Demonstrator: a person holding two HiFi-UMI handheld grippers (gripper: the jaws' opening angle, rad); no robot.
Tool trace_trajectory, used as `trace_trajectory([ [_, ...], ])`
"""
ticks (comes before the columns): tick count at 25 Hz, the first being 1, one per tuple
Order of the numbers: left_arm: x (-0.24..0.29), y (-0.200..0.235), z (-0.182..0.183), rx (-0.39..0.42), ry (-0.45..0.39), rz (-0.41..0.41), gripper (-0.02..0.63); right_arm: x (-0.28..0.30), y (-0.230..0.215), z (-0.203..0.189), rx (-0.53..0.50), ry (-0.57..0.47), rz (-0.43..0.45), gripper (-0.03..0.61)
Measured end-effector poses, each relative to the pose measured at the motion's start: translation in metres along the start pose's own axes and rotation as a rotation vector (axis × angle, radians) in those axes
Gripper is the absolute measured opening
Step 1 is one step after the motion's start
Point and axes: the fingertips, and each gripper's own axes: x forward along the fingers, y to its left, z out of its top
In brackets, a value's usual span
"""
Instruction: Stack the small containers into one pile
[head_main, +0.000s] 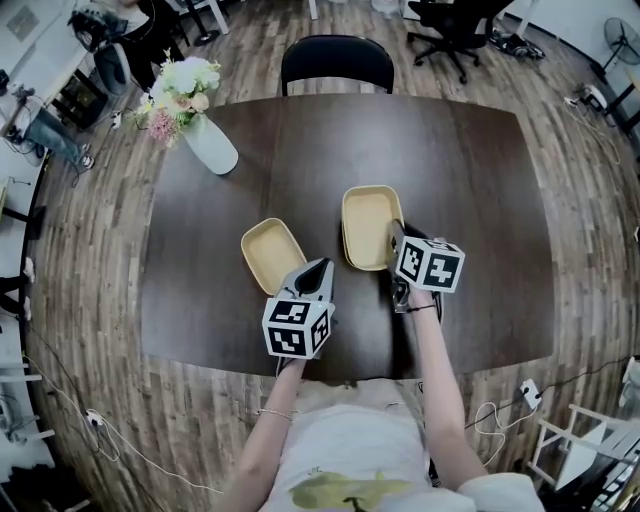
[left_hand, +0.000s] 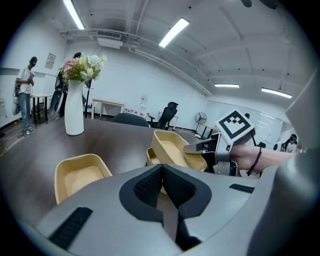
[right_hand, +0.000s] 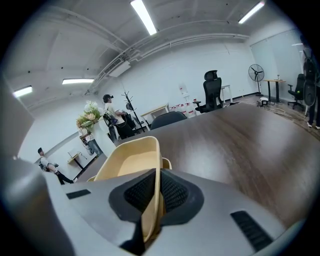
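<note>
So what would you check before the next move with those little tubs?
1. Right gripper clamped on the raised container by its wall: ok.
2. Left gripper free to help: ok, jaws together, nothing between them.
3. Lone container upright and open on the table: ok.
4. Second container sits below the raised one; lined up for nesting: cannot tell.
5. Vase out of the way: ok, far off near the table's corner.
</note>
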Motion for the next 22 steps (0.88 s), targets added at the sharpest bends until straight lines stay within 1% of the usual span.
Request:
trace_trajectory([
  [9,0.002,0.007,-0.006,-0.018,0.013,0.013,0.025,0.016,0.0,-0.011,-0.003,0.036,0.005,0.035],
  [22,0.006,0.009,-0.011,-0.026,0.026,0.015,0.025,0.023,-0.004,-0.024,-0.008,0.064,-0.047,0.037],
])
